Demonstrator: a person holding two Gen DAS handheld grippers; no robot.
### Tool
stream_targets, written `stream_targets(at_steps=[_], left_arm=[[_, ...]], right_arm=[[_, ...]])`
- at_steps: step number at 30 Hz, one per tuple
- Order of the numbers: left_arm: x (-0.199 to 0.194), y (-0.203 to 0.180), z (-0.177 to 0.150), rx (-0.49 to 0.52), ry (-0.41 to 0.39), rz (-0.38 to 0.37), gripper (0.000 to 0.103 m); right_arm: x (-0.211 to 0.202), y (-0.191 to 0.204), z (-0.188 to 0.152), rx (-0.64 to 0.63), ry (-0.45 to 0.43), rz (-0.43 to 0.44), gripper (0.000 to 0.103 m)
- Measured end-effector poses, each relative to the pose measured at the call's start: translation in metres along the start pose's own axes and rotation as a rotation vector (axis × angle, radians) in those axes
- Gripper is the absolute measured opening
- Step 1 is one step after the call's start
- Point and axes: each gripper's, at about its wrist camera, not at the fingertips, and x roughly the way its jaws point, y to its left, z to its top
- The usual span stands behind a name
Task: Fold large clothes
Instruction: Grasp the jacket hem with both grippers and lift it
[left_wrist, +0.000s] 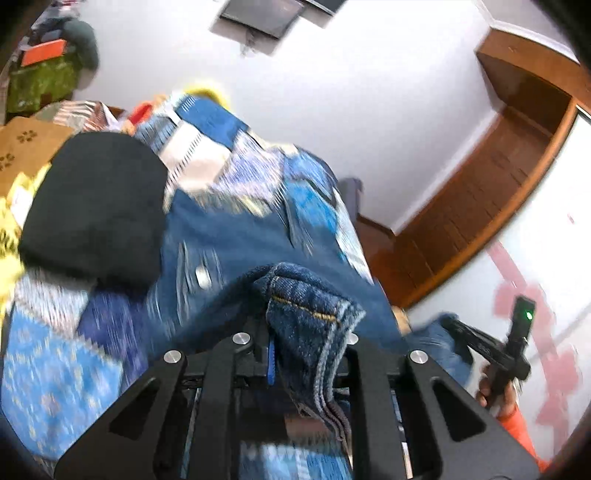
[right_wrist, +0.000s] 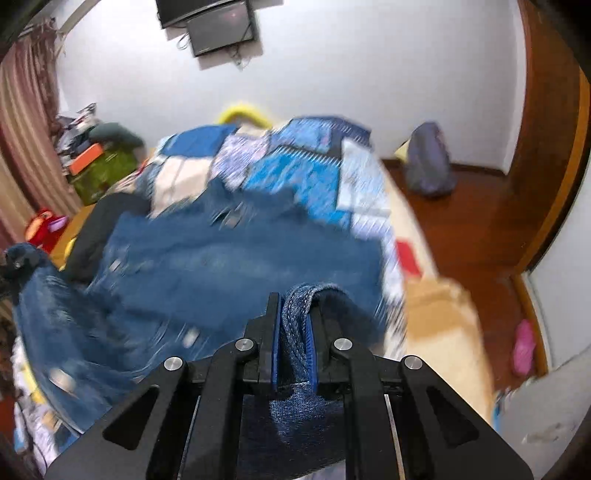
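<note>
A pair of blue denim jeans (right_wrist: 229, 258) lies spread over a bed with a blue patchwork quilt (right_wrist: 295, 173). My left gripper (left_wrist: 295, 332) is shut on a stitched hem of the jeans (left_wrist: 314, 317), which bunches over its fingers. Pinched between the blue pads of my right gripper (right_wrist: 293, 325) is another folded denim edge (right_wrist: 295, 332), lifted off the bed. In the left wrist view the right gripper's body (left_wrist: 513, 343) shows at the lower right, held by a hand with an orange sleeve. Both views are blurred by motion.
A black garment (left_wrist: 96, 206) lies on the quilt left of the jeans. Yellow cloth (left_wrist: 11, 229) and boxes (right_wrist: 103, 173) crowd the bed's left side. A grey bag (right_wrist: 428, 162) and a pink slipper (right_wrist: 524, 347) sit on the wooden floor (right_wrist: 480, 221) to the right.
</note>
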Motion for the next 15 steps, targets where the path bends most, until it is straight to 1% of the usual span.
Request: stream_targets(at_steps=[3,4,5,7,9,12,13,14,15], left_arm=[[0.032,0.010,0.037,-0.031,-0.048,0.062,0.015],[0.041,0.014,0.047,-0.042,-0.054,0.077,0.015],[0.054,0.018,0.057,-0.052,-0.056,0.096,0.015],[0.081,0.027,0.070,-0.057,-0.035,0.138,0.015],[0.115,0.037,0.075,-0.048,0.018,0.193,0.015],[0.160,0.051,0.069,0.015,0.118,0.287,0.015],[0.168,0.055,0.064,0.042,0.146,0.306,0.015],[0.177,0.058,0.058,0.073,0.178,0.332,0.016],[0.179,0.060,0.053,0.084,0.197,0.340,0.017]], right_arm=[[0.028,-0.015,0.029,0.048,-0.013,-0.054,0.010],[0.036,-0.020,0.033,0.066,-0.012,-0.072,0.010],[0.049,-0.027,0.040,0.090,-0.005,-0.094,0.010],[0.076,-0.039,0.048,0.130,0.017,-0.100,0.011],[0.110,-0.047,0.048,0.157,0.070,-0.094,0.011],[0.144,-0.053,0.041,0.151,0.151,-0.109,0.011],[0.150,-0.053,0.040,0.141,0.170,-0.104,0.017],[0.160,-0.054,0.035,0.125,0.213,-0.106,0.021],[0.165,-0.056,0.031,0.119,0.249,-0.102,0.021]])
